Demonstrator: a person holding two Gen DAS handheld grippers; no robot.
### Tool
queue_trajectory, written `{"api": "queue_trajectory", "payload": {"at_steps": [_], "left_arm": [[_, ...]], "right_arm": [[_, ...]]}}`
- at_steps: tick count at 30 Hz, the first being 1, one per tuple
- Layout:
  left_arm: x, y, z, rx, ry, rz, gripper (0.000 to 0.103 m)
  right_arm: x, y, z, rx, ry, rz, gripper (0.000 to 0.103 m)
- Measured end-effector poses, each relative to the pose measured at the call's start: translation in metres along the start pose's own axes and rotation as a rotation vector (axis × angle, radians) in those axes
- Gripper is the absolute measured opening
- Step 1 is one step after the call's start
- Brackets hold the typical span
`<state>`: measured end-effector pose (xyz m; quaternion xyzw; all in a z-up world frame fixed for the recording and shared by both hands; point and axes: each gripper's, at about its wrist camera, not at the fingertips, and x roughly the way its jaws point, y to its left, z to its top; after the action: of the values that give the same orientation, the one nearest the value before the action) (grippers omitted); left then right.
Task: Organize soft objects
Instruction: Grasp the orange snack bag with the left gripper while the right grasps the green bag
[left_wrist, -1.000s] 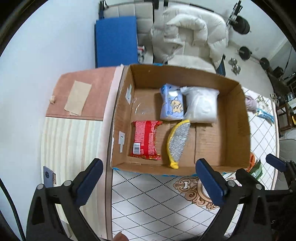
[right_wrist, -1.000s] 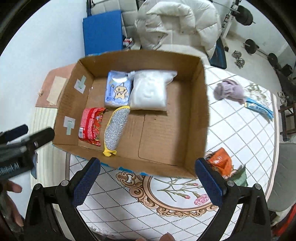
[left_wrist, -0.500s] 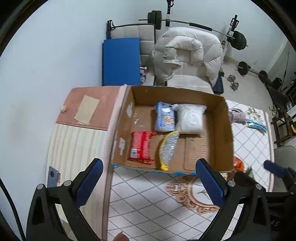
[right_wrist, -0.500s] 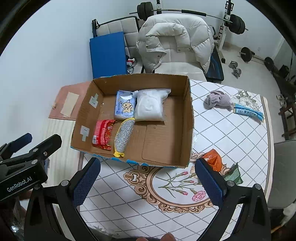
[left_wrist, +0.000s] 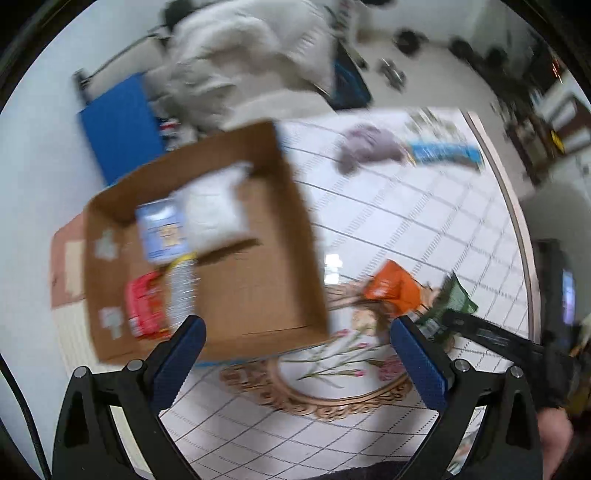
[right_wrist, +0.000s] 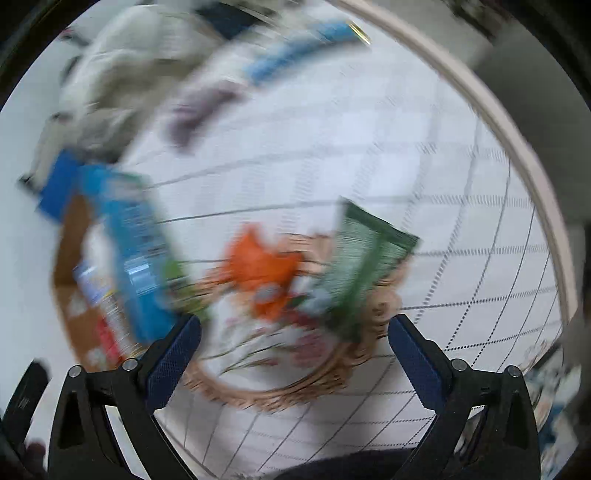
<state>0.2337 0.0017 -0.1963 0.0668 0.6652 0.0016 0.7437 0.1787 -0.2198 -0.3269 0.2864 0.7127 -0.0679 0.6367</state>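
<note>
Both views are motion-blurred. The cardboard box (left_wrist: 288, 236) sits on the table's left, holding a white bag (left_wrist: 214, 210), a light-blue pack (left_wrist: 160, 229), a red pack (left_wrist: 142, 310) and a silver scrubber (left_wrist: 181, 291). An orange packet (left_wrist: 391, 288) (right_wrist: 262, 273) and a green packet (left_wrist: 450, 302) (right_wrist: 365, 266) lie right of the box. A purple cloth (left_wrist: 369, 147) (right_wrist: 199, 110) and a blue packet (left_wrist: 443, 153) (right_wrist: 295, 51) lie farther back. My left gripper (left_wrist: 295, 354) is open and empty above the box's near corner. My right gripper (right_wrist: 293, 354) is open and empty, just short of the orange and green packets.
The table has a white diamond-pattern cloth (left_wrist: 424, 229) with a floral medallion (left_wrist: 325, 373). Its curved right edge (right_wrist: 532, 192) is close. A white jacket on a chair (left_wrist: 251, 66) and a blue mat (left_wrist: 118, 125) stand behind; weights lie on the floor.
Both grippers have swung right and dropped closer to the table. The box has slid to the left of each view; the orange and green packets now sit ahead of the right gripper.
</note>
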Motion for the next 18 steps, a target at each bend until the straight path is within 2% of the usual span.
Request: {"api": "queue_trajectory", "payload": {"at_steps": [2,3,6,8,10,14,18], "left_arm": [[0.017,-0.025,0.007,0.032,0.044,-0.036,0.102],[0.026,-0.037,0.011,0.044,0.063,-0.043,0.102],[0.054,-0.062,0.021,0.040,0.154,-0.089,0.098],[0.070,-0.075,0.026,0.027,0.209,-0.120,0.086],[0.085,-0.091,0.030,0.035,0.252,-0.135,0.085],[0.118,-0.111,0.034,0.043,0.334,-0.123,0.085],[0.148,-0.113,0.035,-0.013,0.409,-0.131,0.085]], "right_arm": [[0.031,-0.016,0.010,0.046,0.066,0.005,0.083],[0.045,-0.021,0.014,0.060,0.098,0.014,0.082],[0.071,-0.031,0.018,0.064,0.160,0.025,0.069],[0.071,-0.038,0.018,0.039,0.155,0.020,0.052],[0.062,-0.048,0.018,-0.006,0.141,-0.023,0.044],[0.052,-0.073,0.028,-0.065,0.151,-0.089,0.044],[0.044,-0.084,0.036,-0.105,0.147,-0.127,0.044]]}}
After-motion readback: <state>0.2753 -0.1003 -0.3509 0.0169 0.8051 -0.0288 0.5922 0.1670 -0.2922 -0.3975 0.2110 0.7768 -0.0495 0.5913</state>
